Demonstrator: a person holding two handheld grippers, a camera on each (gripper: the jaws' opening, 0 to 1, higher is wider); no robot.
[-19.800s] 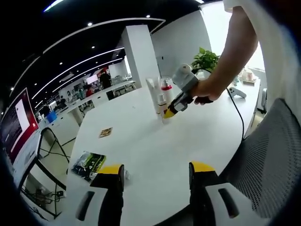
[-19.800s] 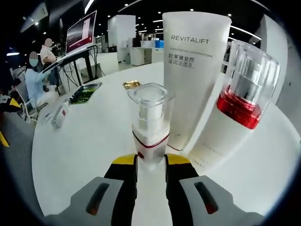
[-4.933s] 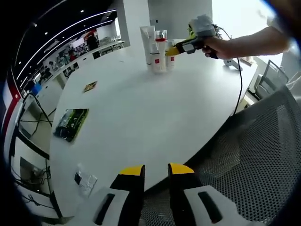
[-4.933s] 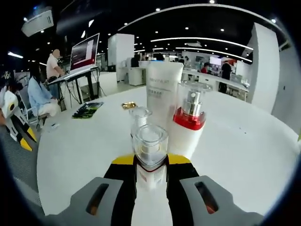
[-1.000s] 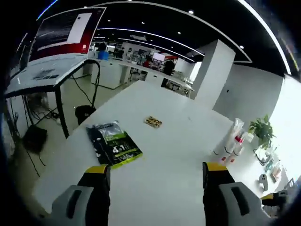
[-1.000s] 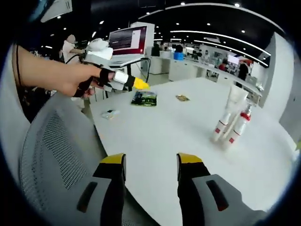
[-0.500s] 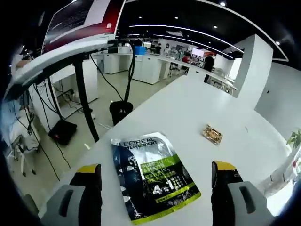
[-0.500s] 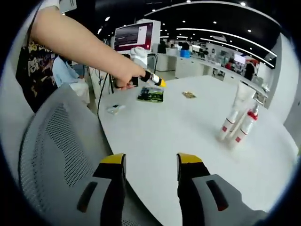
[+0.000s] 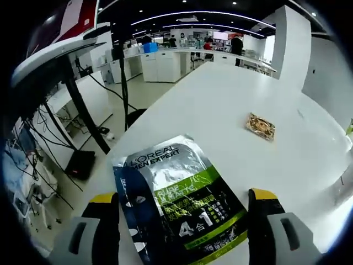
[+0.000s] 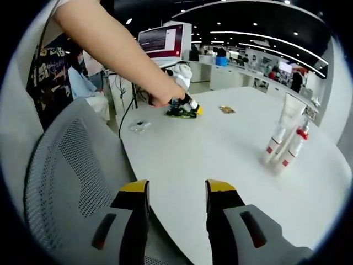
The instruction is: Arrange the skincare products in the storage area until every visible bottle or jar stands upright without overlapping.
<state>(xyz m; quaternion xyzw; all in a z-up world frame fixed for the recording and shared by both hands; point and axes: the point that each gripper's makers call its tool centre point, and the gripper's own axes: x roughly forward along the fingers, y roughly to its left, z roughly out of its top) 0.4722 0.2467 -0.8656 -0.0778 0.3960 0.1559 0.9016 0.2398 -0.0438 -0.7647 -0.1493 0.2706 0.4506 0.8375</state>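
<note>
The skincare group stands upright at the far right of the white table (image 10: 220, 149) in the right gripper view: a tall white tube (image 10: 288, 117) and two white bottles with red bands (image 10: 271, 148) (image 10: 295, 142), close together. My right gripper (image 10: 177, 187) is open and holds nothing, low over the near table edge. A black and green L'Oreal sachet pack (image 9: 179, 207) lies flat on the table. My left gripper (image 9: 184, 196) is open wide just above it, one jaw on each side. In the right gripper view, a person's hand holds the left gripper (image 10: 186, 105) over the same sachet pack (image 10: 177, 114).
A small gold packet (image 9: 260, 126) lies beyond the sachet pack. A small clear wrapper (image 10: 139, 126) sits near the table's left edge. A grey mesh chair (image 10: 60, 176) stands by the near edge. Desks, cables (image 9: 83, 138) and a monitor (image 10: 160, 41) lie past the table.
My left gripper has moved closer to the sachet pack, which now looks larger between its jaws. In the right gripper view the arm has reached further over the table; the bottles stay put.
</note>
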